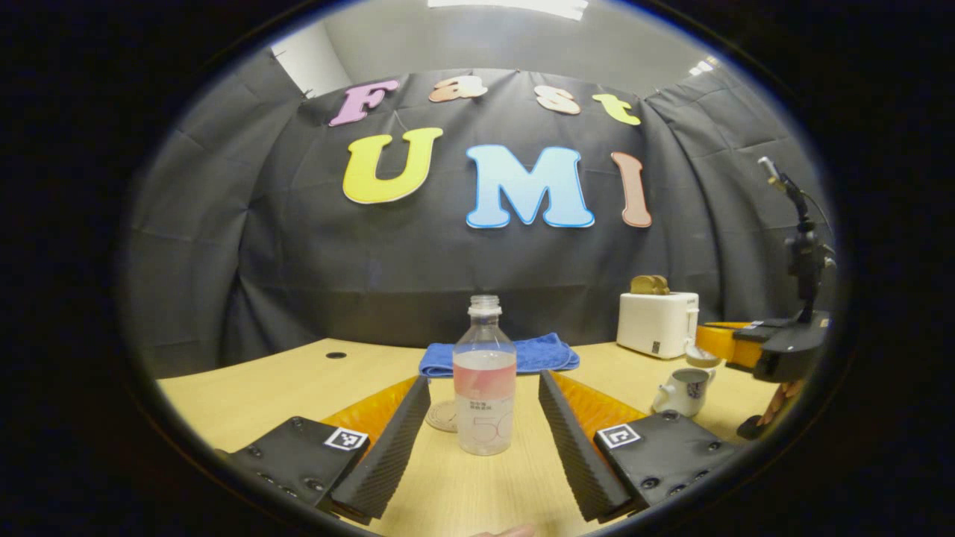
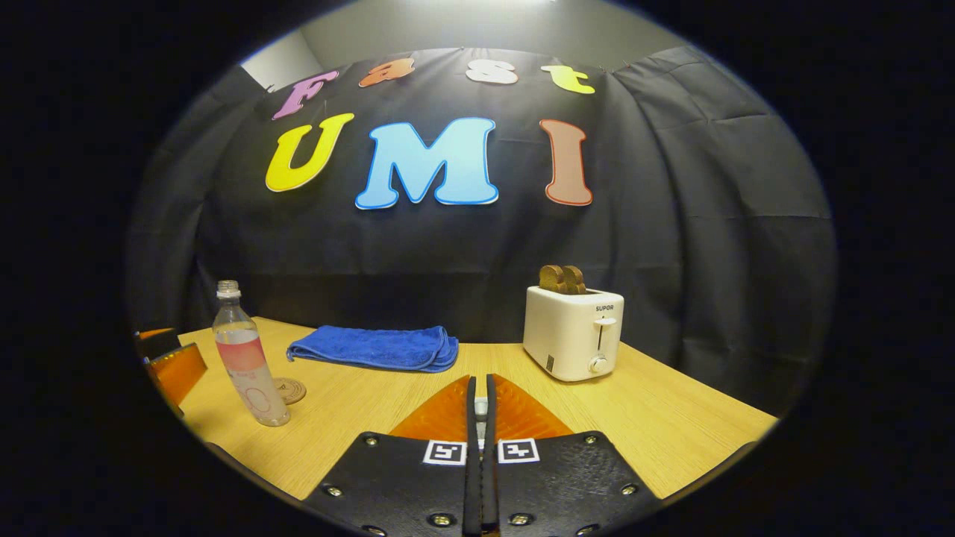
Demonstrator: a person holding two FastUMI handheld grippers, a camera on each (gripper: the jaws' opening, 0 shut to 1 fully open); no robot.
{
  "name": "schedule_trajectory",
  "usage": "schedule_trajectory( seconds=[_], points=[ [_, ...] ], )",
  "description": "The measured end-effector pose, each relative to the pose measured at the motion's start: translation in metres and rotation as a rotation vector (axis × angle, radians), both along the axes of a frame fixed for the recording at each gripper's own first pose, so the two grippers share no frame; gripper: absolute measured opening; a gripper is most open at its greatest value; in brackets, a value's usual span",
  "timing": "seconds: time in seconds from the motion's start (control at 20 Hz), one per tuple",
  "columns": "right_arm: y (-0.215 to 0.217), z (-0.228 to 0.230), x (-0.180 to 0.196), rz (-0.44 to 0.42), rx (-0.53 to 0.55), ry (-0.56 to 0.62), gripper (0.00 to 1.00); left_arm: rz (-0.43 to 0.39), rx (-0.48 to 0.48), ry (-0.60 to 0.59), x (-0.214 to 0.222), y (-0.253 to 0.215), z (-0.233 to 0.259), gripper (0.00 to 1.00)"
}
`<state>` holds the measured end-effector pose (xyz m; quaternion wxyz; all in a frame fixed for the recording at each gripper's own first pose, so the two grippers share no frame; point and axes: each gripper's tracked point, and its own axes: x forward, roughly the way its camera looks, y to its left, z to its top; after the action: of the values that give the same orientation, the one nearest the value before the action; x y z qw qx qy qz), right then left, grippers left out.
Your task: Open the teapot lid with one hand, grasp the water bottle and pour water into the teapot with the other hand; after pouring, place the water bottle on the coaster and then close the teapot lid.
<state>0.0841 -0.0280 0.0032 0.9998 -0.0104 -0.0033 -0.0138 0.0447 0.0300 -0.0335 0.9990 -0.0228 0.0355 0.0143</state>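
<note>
A clear uncapped water bottle (image 1: 485, 350), about half full with a pink label, stands on the wooden table. My left gripper (image 1: 483, 382) is open, one finger on each side of the bottle and neither touching it. A round coaster (image 1: 442, 416) lies just behind the bottle, to its left. To the right sits a small white teapot (image 1: 680, 391). Its lid (image 1: 700, 358) is held up just above it by my right gripper (image 1: 716, 347). In the right gripper view that gripper (image 2: 480, 388) is shut on a small white piece of the lid (image 2: 481, 409). That view also has the bottle (image 2: 246, 358) and coaster (image 2: 289, 389) at far left.
A folded blue towel (image 1: 498, 354) lies at the back of the table (image 1: 283, 388). A white toaster (image 1: 658, 322) holding toast stands at the back right. A black stand (image 1: 806, 253) rises at the right edge. The black cloth wall closes the back.
</note>
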Motion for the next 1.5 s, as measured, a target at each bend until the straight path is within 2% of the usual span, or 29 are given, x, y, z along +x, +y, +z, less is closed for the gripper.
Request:
schedule_trajectory(
  seconds=[0.25, 0.4, 0.55, 0.95, 1.15, 1.35, 1.4, 1.5],
  points=[
    [0.014, 0.020, -0.024, 0.043, -0.020, -0.049, 0.01, -0.007, -0.023, 0.053, 0.028, -0.005, -0.018, 0.99],
    [0.016, 0.023, -0.031, 0.050, -0.040, -0.067, 0.01, 0.021, -0.021, 0.067, 0.042, 0.002, -0.022, 0.99],
    [0.019, 0.022, -0.034, 0.061, -0.023, -0.064, 0.01, 0.017, -0.045, 0.090, 0.051, 0.003, -0.029, 0.99],
    [0.021, 0.014, -0.043, 0.079, -0.013, -0.047, 0.01, 0.018, -0.013, 0.097, 0.075, 0.003, -0.033, 0.99],
    [0.022, 0.012, -0.051, 0.087, 0.006, -0.043, 0.01, 0.024, -0.034, 0.101, 0.082, 0.006, -0.037, 0.99],
    [0.025, 0.012, -0.062, 0.099, 0.009, -0.043, 0.01, 0.015, -0.036, 0.105, 0.086, 0.006, -0.039, 0.96],
    [0.027, 0.011, -0.065, 0.105, 0.009, -0.043, 0.01, 0.017, -0.025, 0.107, 0.084, 0.007, -0.036, 0.92],
    [0.029, 0.012, -0.072, 0.119, 0.013, -0.044, 0.01, 0.021, 0.003, 0.116, 0.083, 0.006, -0.036, 0.88]
  ],
)
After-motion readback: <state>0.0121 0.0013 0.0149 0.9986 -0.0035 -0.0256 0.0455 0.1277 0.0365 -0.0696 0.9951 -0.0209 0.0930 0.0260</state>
